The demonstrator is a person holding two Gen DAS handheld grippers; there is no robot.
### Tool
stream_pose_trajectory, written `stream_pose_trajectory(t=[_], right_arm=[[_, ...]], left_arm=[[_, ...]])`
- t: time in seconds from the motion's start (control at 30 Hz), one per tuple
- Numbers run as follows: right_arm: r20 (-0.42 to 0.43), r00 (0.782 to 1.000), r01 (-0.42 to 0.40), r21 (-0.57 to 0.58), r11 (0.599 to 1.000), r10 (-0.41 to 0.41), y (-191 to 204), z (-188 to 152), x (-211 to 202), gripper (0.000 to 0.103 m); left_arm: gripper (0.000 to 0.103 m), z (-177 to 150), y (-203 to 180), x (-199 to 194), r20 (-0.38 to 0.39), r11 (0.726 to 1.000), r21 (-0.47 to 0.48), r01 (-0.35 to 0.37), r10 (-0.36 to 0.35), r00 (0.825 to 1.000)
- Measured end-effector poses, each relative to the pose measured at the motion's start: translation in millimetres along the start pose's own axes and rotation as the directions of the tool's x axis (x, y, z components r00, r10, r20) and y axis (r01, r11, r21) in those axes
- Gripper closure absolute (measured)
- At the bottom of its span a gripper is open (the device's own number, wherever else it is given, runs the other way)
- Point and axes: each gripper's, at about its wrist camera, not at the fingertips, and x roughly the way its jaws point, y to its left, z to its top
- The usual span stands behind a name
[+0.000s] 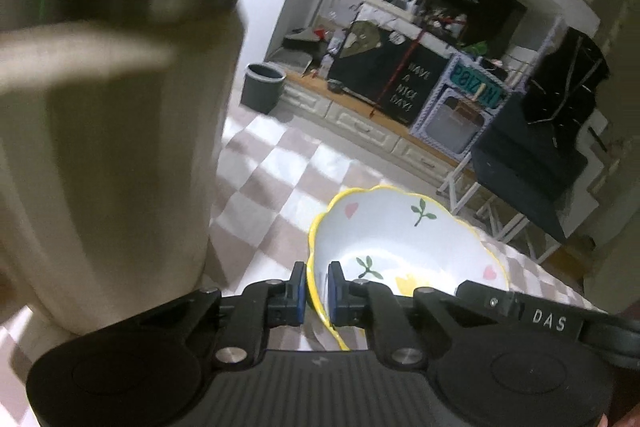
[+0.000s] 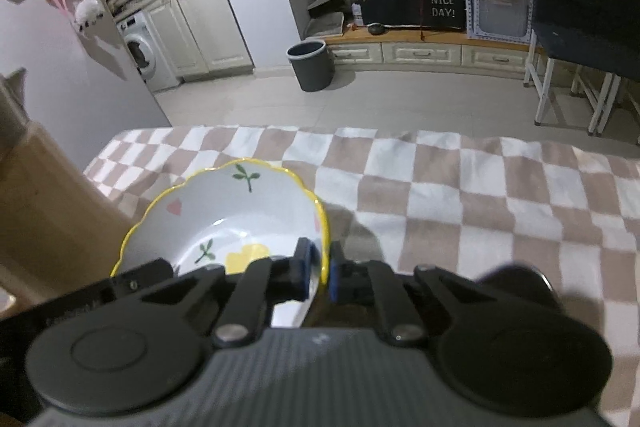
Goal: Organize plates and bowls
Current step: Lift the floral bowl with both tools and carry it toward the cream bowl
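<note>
A white bowl [image 1: 400, 239] with a scalloped yellow rim and painted leaves, hearts and a yellow flower is held tilted over the checkered tablecloth. My left gripper [image 1: 318, 279] is shut on the bowl's left rim, one blue pad inside the wall and one outside. In the right wrist view the same bowl [image 2: 240, 211] sits left of centre. My right gripper [image 2: 320, 263] is shut on its right rim, again with a pad on each side. Each gripper's black body shows at the edge of the other's view.
The table carries a beige-and-white checkered cloth [image 2: 480, 207]; its far edge drops to a tiled floor. A large blurred cream object [image 1: 120, 107] stands very close on the left. A brown box [image 2: 40, 207] stands by the table's left end, and a grey bin [image 2: 312, 65] on the floor.
</note>
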Motion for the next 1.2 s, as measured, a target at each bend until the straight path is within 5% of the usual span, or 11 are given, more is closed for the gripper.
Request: stream_pose_trajectory(t=[0.5, 0.83, 1.2], right_arm=[[0.12, 0.992, -0.046, 0.073, 0.996, 0.037, -6.3, -20.5, -120.6, 0.093], [0.165, 0.986, -0.035, 0.103, 0.994, 0.017, -26.5, -77.1, -220.5, 0.094], [0.169, 0.985, 0.009, 0.187, 0.982, -0.041, -70.1, -149.2, -297.0, 0.095]], left_arm=[[0.091, -10.7, -48.7, -114.5, 0.039, 0.982, 0.159, 0.098, -0.105, 0.994], [0.096, -53.8, -81.8, -188.9, 0.004, 0.952, 0.209, 0.225, -0.231, 0.973], [0.096, -110.1, -117.9, -228.6, -0.078, 0.904, 0.282, 0.322, -0.313, 0.947]])
